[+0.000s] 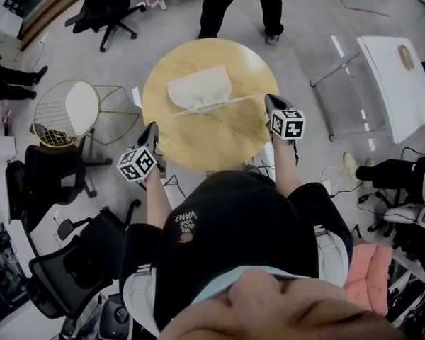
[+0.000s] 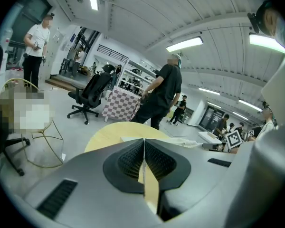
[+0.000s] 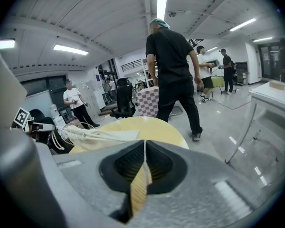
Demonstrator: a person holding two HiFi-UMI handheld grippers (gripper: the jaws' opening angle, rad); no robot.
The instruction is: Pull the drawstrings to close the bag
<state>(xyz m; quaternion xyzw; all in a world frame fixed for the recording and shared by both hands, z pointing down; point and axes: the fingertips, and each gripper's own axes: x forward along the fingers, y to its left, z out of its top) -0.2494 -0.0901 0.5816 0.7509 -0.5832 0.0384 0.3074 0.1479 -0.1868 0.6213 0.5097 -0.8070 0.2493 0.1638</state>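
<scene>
Two shut grippers, left gripper (image 1: pixel 154 127) and right gripper (image 1: pixel 268 100), pinch the drawstrings (image 1: pixel 248 99), held wide apart so tension cinches the bag (image 1: pixel 198 85).

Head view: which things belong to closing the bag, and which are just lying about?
In the job: bag, drawstrings, left gripper and right gripper clamped on them, round table underneath.
Just lying about: wire chair, office chair, white table, pink cloth.
</scene>
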